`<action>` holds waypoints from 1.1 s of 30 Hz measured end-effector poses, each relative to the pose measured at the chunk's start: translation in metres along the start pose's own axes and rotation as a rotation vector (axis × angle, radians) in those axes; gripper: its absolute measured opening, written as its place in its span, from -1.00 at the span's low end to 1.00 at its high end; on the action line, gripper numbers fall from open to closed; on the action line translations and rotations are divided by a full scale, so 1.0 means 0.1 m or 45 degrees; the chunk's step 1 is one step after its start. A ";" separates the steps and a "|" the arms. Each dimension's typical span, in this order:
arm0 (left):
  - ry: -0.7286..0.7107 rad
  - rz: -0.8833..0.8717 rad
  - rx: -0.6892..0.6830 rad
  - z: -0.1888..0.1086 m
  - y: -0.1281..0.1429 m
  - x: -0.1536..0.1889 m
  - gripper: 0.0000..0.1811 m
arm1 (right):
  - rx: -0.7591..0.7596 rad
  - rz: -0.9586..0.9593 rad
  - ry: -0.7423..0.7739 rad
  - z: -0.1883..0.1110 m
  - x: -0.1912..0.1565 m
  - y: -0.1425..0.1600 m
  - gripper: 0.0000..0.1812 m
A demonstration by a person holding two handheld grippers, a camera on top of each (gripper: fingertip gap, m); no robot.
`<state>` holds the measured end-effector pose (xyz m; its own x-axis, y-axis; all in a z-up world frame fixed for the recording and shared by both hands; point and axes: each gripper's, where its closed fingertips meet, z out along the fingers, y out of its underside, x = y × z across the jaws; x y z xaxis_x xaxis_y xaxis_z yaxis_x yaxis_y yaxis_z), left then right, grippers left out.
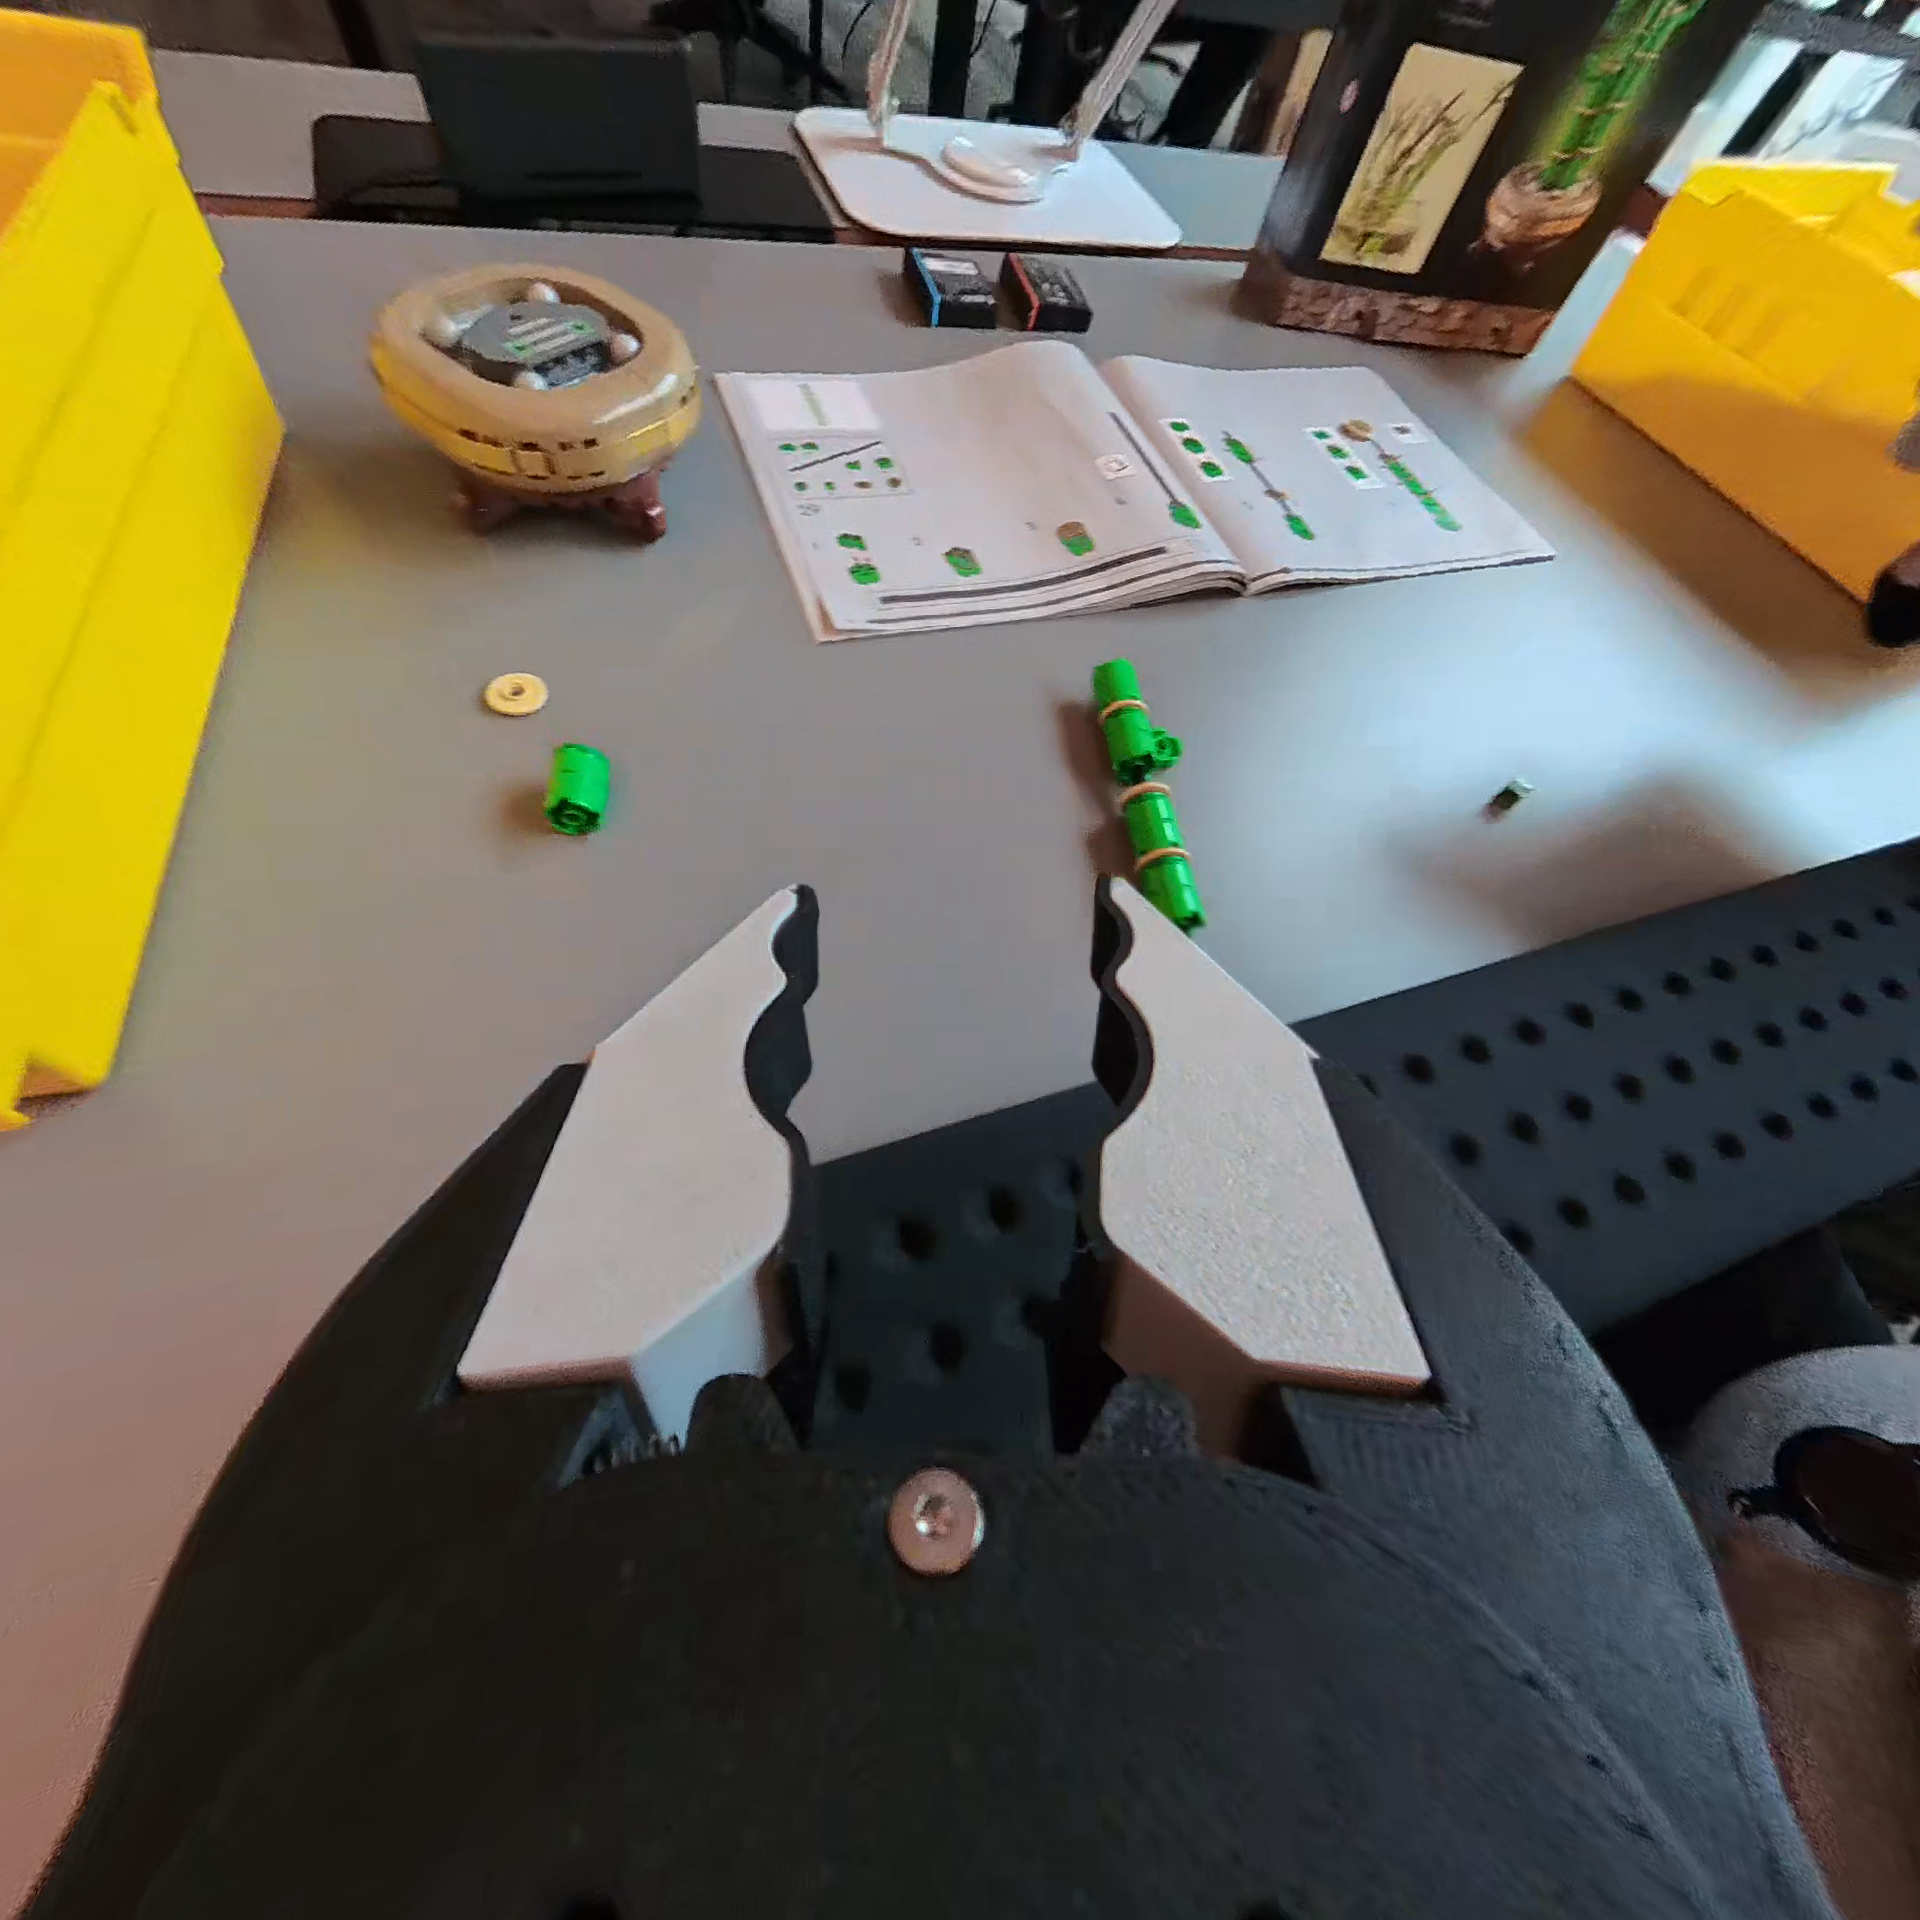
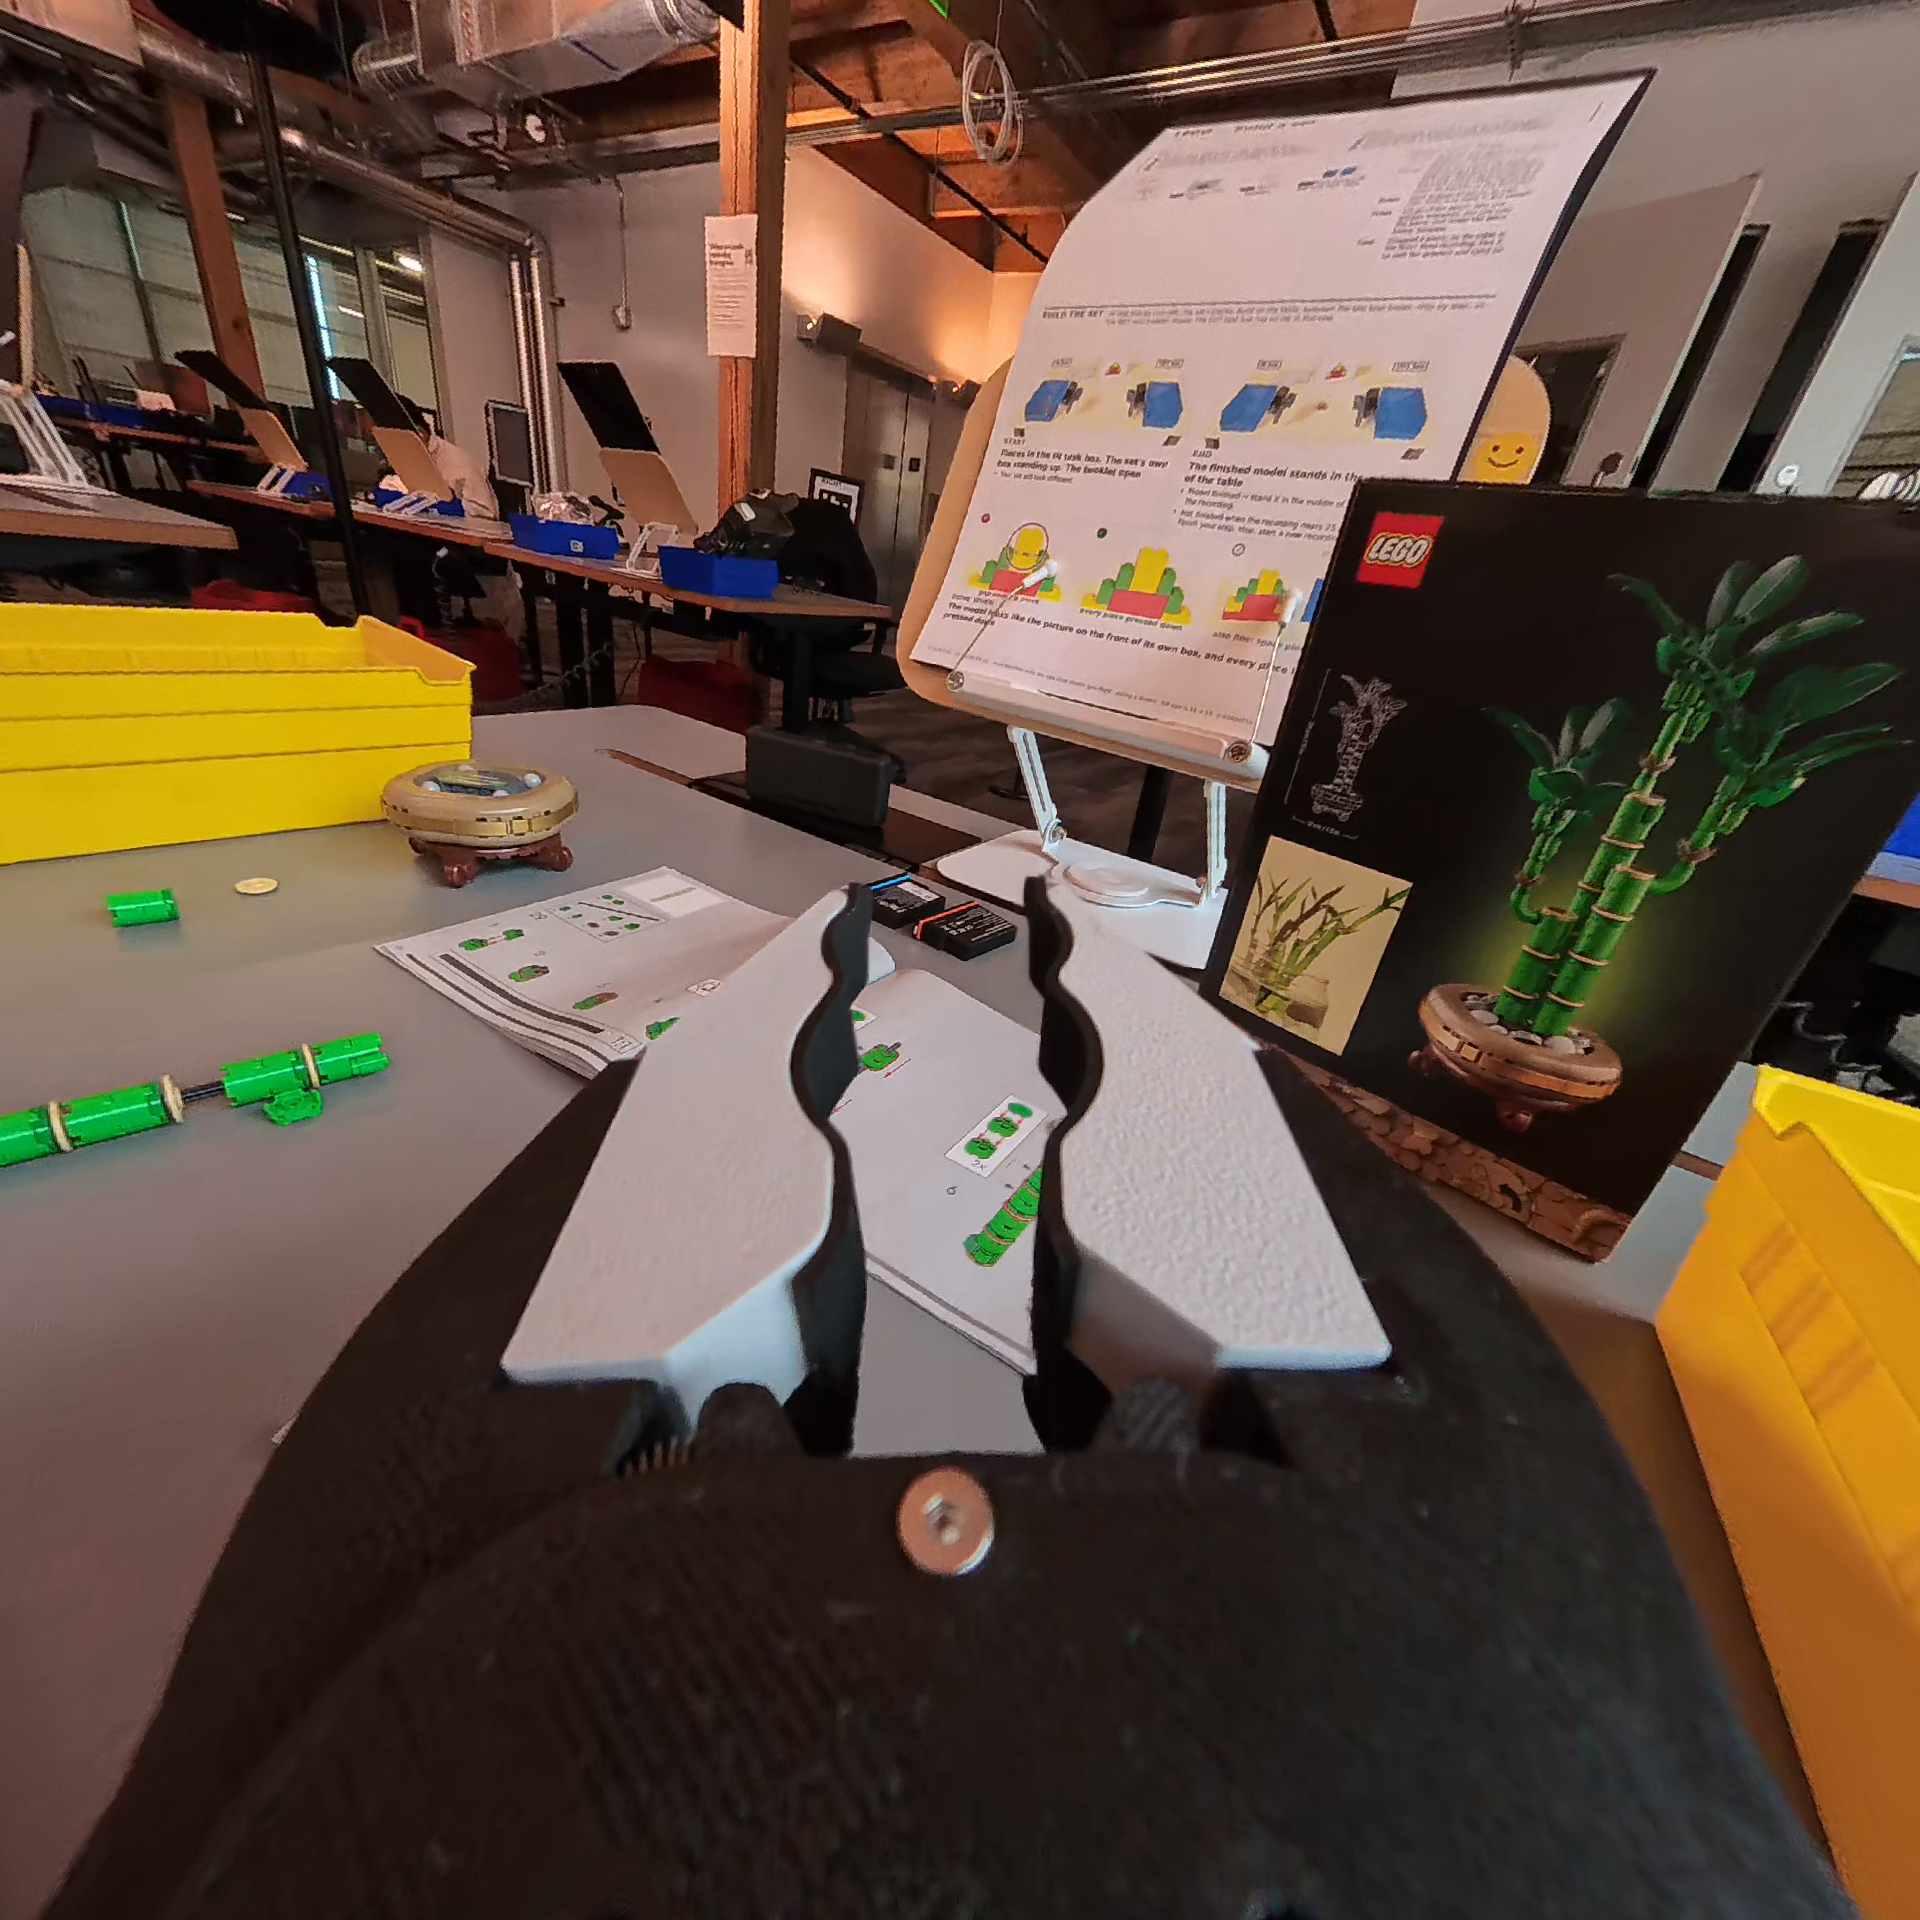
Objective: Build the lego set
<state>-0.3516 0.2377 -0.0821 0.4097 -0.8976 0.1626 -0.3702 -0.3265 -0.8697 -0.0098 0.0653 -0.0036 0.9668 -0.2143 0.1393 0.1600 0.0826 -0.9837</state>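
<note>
While the tan pot base (image 1: 533, 387) stands finished left of the open booklet (image 1: 1127, 483), the green stalk (image 1: 1146, 793) lies part-built just before it, loose pieces unused; both tools, left (image 1: 954, 909) and right (image 2: 943, 906), spread and empty.

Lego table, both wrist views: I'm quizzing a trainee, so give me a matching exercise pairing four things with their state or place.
Things:
1. tan disc
2. bamboo stalk
3. instruction booklet
4. set box

States:
A. standing upright
B. lying open
C. lying flat beside a short green cylinder
D. lying on its side, ringed with tan bands

Pairs: 1-C, 2-D, 3-B, 4-A
</note>
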 end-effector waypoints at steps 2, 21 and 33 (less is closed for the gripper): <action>-0.011 0.006 -0.036 0.05 -0.03 -0.07 -0.43 | 0.003 -0.010 0.014 -0.02 0.02 -0.01 -0.68; -0.168 0.186 -0.271 0.77 -0.04 -0.97 -0.51 | -0.091 -0.018 0.210 -0.03 0.36 0.16 -0.70; 0.440 0.406 -0.240 0.99 -0.13 0.68 -0.50 | -0.187 -0.067 0.133 0.13 0.22 0.33 -0.71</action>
<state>-0.2369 0.2099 -0.1061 -0.0365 -0.9965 0.0753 -0.5889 -0.0394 -0.8073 0.0195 0.0762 -0.0319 0.9308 -0.3148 0.1859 0.1717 -0.0726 -0.9825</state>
